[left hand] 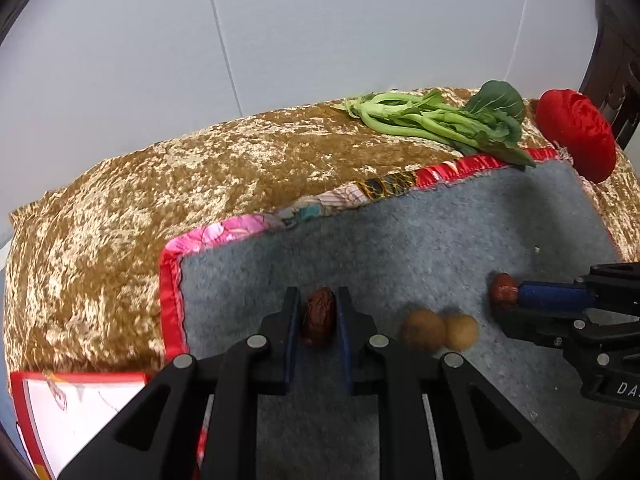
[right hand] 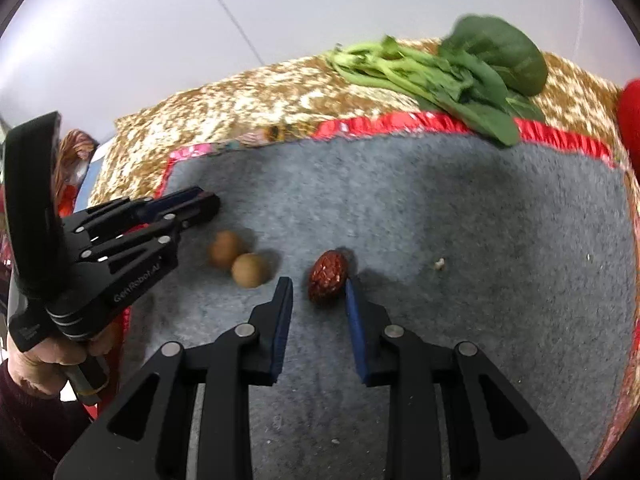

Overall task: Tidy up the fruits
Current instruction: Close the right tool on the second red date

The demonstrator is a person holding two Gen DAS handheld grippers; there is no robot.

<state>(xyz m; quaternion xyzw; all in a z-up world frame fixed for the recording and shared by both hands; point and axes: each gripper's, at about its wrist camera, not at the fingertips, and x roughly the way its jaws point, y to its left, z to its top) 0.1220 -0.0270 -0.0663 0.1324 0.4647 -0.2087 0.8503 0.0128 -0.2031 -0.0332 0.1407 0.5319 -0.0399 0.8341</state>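
Step in hand: pick-up of the dried fruit from the grey felt mat (left hand: 420, 232) with red satin trim, which lies on the surface under a gold crushed-velvet cloth (left hand: 200, 176). The left claw (left hand: 319, 300) is pressed together on a wrinkled dark-red dried date (left hand: 319, 316), which sits close to the mat's left edge. The right claw (right hand: 318, 286) stands slightly spread around a second wrinkled dark-red dried date (right hand: 327, 280) toward the mat's middle. Its right pad touches the fruit, while its left pad stands clear, so no grip is made there. Judgement: the next move calls for the right claw to close squarely on its date, then both lifted gently, as the skins look soft. No receiving container is visible. Count: two dates; two round tan-brown fruits (left hand: 424, 330), touching, between the dates; one bunch of green leafy stalks (left hand: 440, 120) across the mat's far edge; one red round fabric item (left hand: 576, 132) at the far right corner.
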